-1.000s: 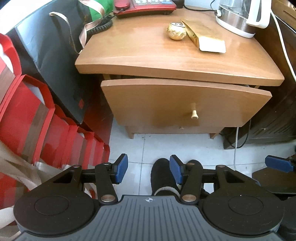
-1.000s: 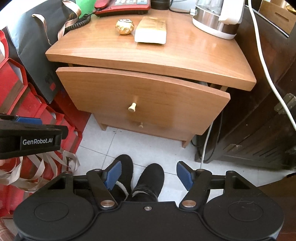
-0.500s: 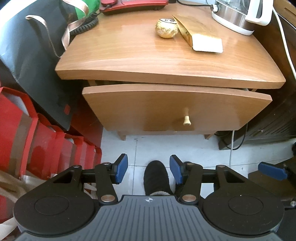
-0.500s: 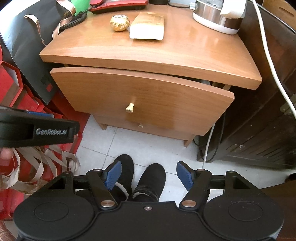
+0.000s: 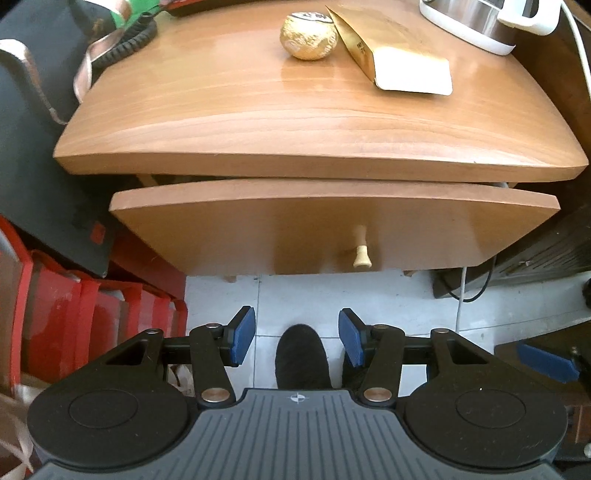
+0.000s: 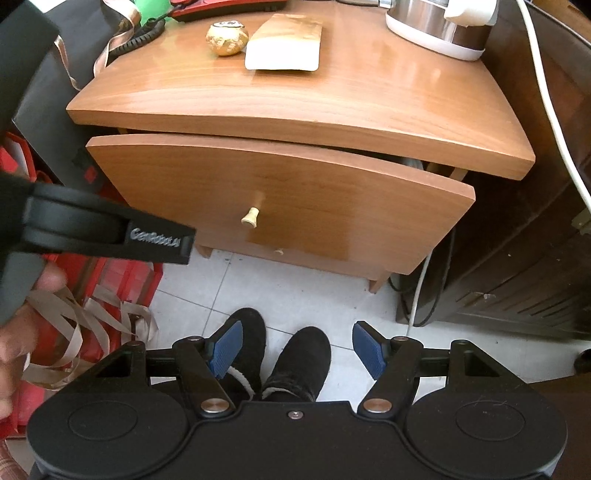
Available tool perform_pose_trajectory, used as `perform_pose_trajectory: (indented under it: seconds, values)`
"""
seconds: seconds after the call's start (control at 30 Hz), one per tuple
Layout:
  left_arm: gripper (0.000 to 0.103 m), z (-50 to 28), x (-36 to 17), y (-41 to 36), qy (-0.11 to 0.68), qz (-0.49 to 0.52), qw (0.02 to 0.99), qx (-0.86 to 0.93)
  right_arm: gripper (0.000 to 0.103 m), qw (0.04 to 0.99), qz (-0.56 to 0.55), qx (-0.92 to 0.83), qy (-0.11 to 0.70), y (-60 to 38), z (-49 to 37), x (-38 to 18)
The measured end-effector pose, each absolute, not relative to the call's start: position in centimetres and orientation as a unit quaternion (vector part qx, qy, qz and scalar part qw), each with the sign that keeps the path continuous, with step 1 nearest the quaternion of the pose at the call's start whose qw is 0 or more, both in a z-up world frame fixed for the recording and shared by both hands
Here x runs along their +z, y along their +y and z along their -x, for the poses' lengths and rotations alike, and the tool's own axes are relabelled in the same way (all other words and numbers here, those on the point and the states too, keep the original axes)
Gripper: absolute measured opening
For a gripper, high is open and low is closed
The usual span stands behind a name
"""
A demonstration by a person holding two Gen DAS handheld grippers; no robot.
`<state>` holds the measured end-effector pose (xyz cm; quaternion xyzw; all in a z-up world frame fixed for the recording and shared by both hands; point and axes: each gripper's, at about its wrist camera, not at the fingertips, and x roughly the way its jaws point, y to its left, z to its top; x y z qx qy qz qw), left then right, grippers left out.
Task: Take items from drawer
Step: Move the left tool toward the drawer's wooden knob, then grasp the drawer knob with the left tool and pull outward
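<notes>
Both claws, left claw point(image 5: 297, 340) and right claw point(image 6: 297, 349), spread wide and empty; drawer point(image 5: 332, 229) ajar, probably stiff wood, best pulled by its small knob point(image 5: 361, 256).

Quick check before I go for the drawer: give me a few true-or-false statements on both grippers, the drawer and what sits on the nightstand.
1. The left gripper holds the pale wooden drawer knob. False: its blue-padded fingers stand open over the floor tiles, short of the knob.
2. The curved wooden top drawer is slightly pulled out. True: a gap shows under the nightstand top at its right end.
3. The right gripper is shut on an item. False: it is open and holds nothing.
4. A gold foil-wrapped ball sits beside a gold paper packet on the wooden nightstand top. True.
5. The drawer's contents are plainly visible. False: the top hides nearly all of the inside.
</notes>
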<state>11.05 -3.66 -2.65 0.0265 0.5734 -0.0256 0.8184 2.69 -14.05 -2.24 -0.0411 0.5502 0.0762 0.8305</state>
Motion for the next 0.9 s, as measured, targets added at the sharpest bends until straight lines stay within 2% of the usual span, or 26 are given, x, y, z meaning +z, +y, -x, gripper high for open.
perform_pose_trajectory:
  seconds: [0.9]
  values:
    - [0.053, -15.4, -6.6, -7.1, 0.609, -0.026, 0.791, -0.051, 0.064, 0.826, 0.039, 0.072, 0.557, -16.2, -5.5, -3.5]
